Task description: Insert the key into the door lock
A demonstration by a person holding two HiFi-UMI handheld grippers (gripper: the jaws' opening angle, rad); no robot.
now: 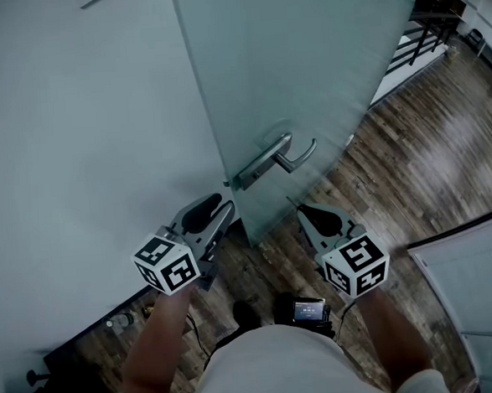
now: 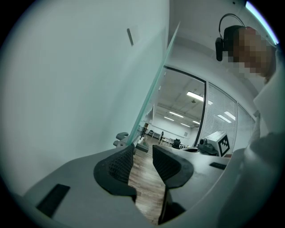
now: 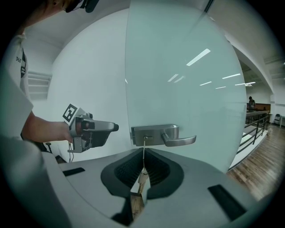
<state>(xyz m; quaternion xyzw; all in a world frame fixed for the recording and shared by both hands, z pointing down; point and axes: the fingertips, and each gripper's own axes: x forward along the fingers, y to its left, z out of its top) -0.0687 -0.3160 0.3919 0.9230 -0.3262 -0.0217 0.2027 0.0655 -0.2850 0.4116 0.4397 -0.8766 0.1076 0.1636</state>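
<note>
A frosted glass door (image 1: 288,71) carries a silver lever handle (image 1: 298,156) on a metal lock plate (image 1: 253,172). In the right gripper view the keyhole (image 3: 145,139) sits at the plate's left end, left of the lever handle (image 3: 178,140). My right gripper (image 3: 143,156) is shut on a thin key (image 3: 144,147) whose blade points up at the keyhole. A small tan tag (image 3: 141,180) hangs between the jaws. In the head view the right gripper (image 1: 300,210) stays a little short of the plate. My left gripper (image 1: 224,211) is open and holds nothing, close to the door's edge (image 2: 153,89).
A pale wall (image 1: 73,119) stands left of the door. Wood flooring (image 1: 412,171) runs to the right, with a railing (image 1: 420,41) at the far end. A glass panel with blinds (image 1: 479,284) stands at the lower right. Dark cables and small items (image 1: 120,322) lie by the wall base.
</note>
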